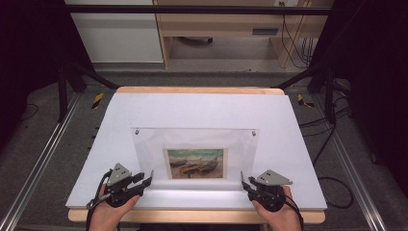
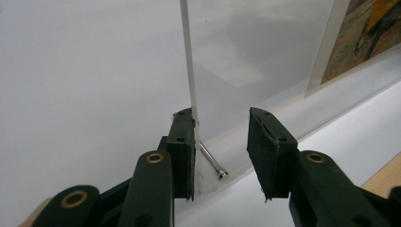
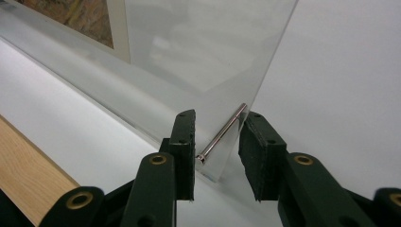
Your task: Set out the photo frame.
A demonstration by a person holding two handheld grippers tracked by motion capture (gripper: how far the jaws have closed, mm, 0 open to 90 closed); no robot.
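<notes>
A clear acrylic picture frame (image 1: 195, 144) stands on its lower edge on the white table top (image 1: 202, 108), holding a print of beached boats (image 1: 196, 163). My left gripper (image 1: 149, 179) is open at its lower left corner. In the left gripper view the gripper (image 2: 221, 127) straddles a metal pin (image 2: 211, 161), and the left finger (image 2: 182, 142) rests against the acrylic edge (image 2: 188, 61). My right gripper (image 1: 244, 181) is open at the lower right corner. There the gripper (image 3: 216, 128) has another pin (image 3: 222, 134) and the acrylic corner (image 3: 208, 61) between its jaws.
Two small screws (image 1: 137, 131) (image 1: 253, 132) mark the frame's top corners. The table's wooden front edge (image 1: 192, 215) runs just below both hands. Metal rails (image 1: 38, 163) flank the table, and cables (image 1: 332, 187) lie on the floor at the right.
</notes>
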